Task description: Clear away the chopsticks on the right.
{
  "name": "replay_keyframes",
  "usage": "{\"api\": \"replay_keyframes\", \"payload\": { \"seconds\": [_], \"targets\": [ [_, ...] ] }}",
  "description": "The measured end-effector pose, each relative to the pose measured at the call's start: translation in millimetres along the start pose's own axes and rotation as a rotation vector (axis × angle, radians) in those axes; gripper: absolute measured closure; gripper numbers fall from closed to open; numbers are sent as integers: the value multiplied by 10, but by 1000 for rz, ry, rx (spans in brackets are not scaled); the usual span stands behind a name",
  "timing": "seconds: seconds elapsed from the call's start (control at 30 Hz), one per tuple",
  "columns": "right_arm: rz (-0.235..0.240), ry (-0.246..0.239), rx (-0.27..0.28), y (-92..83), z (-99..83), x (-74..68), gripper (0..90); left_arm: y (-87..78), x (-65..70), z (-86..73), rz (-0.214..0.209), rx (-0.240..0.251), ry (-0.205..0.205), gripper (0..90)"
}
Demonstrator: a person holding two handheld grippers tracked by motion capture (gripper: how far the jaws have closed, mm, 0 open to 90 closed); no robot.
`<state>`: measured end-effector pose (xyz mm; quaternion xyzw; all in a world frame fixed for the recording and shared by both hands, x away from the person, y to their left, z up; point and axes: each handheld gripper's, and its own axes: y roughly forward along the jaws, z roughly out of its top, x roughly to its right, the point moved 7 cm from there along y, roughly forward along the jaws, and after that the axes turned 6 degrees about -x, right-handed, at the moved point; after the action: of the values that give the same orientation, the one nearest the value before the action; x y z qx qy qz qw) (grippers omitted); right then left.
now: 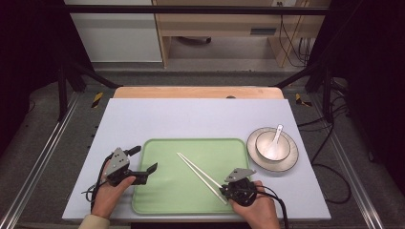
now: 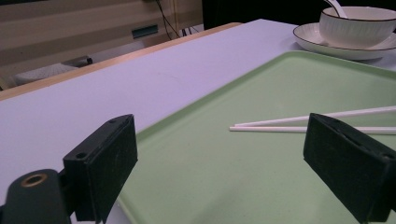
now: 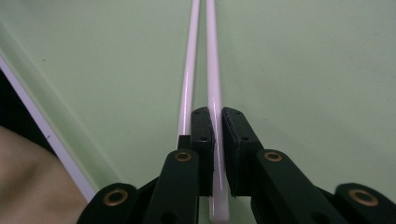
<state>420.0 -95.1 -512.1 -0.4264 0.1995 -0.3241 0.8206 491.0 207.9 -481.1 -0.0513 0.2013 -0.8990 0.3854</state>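
Two white chopsticks lie slantwise on a pale green tray. My right gripper is at their near ends. In the right gripper view it is shut on one chopstick, while the other chopstick runs just outside the left jaw. My left gripper rests at the tray's left edge. Its jaws stand wide open with nothing between them. They look across the tray toward the chopstick tips.
A white bowl with a white spoon in it stands on a plate to the right of the tray. The bowl also shows far off in the left gripper view. Everything sits on a pale mat.
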Motion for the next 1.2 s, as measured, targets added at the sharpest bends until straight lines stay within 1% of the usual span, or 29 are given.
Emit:
{"api": "replay_keyframes", "payload": {
  "seconds": [0.13, 0.17, 0.23, 0.3, 0.37, 0.4, 0.43, 0.47, 0.5, 0.53, 0.57, 0.6, 0.63, 0.67, 0.7, 0.73, 0.8, 0.87, 0.93, 0.97, 1.03, 1.07, 1.13, 1.2],
  "targets": [
    [21, -4, 3, 2, -2, -23, 821, -6, 11, 7, -2, -8, -12, 107],
    [26, -9, 1, 7, -3, -22, 818, -9, 21, 13, -4, -9, -14, 109],
    [39, -6, 6, 12, -2, -28, 798, -13, 48, 27, -11, -13, -18, 111],
    [42, -9, 12, 15, 0, -29, 782, -19, 79, 42, -18, -18, -22, 122],
    [44, -6, 24, -4, 9, -33, 762, -21, 115, 57, -23, -35, -29, 148],
    [45, -17, 47, -24, 22, -27, 739, -18, 137, 69, -20, -46, -36, 164],
    [43, -25, 69, -53, 33, -18, 710, -12, 164, 78, -26, -64, -40, 194],
    [42, -27, 96, -81, 45, -6, 670, 4, 197, 88, -29, -84, -50, 227],
    [36, -28, 122, -122, 51, 19, 611, 45, 240, 86, -31, -127, -66, 277],
    [16, -31, 161, -163, 60, 65, 518, 73, 260, 81, -30, -150, -72, 352],
    [5, -29, 172, -183, 60, 86, 459, 112, 286, 75, -25, -176, -74, 410],
    [-8, -30, 187, -199, 57, 115, 395, 159, 322, 66, -30, -202, -73, 501],
    [-25, -24, 198, -213, 51, 143, 329, 213, 364, 57, -38, -228, -65, 574],
    [-52, -20, 215, -230, 42, 176, 280, 255, 395, 52, -40, -247, -56, 622],
    [-64, -15, 225, -240, 33, 195, 240, 300, 426, 47, -44, -268, -46, 678],
    [-73, -11, 234, -252, 25, 212, 204, 363, 470, 48, -49, -291, -34, 710],
    [-82, 8, 267, -301, 8, 250, 142, 495, 540, 43, -62, -339, -16, 801],
    [-74, 21, 277, -340, -9, 266, 84, 627, 585, 31, -72, -383, -13, 857],
    [-90, 5, 295, -378, -39, 275, 78, 744, 628, 38, -84, -420, -13, 893],
    [-104, -10, 302, -390, -55, 280, 77, 787, 641, 42, -81, -435, -5, 895],
    [-106, -28, 305, -388, -73, 282, 80, 860, 655, 35, -80, -461, 4, 895],
    [-107, -31, 309, -388, -73, 287, 88, 903, 661, 28, -81, -472, -2, 896],
    [-109, -30, 323, -386, -59, 300, 92, 952, 660, 23, -82, -481, -8, 896],
    [-107, -28, 336, -387, -52, 309, 93, 981, 653, 30, -89, -477, -16, 896]
  ]
}}
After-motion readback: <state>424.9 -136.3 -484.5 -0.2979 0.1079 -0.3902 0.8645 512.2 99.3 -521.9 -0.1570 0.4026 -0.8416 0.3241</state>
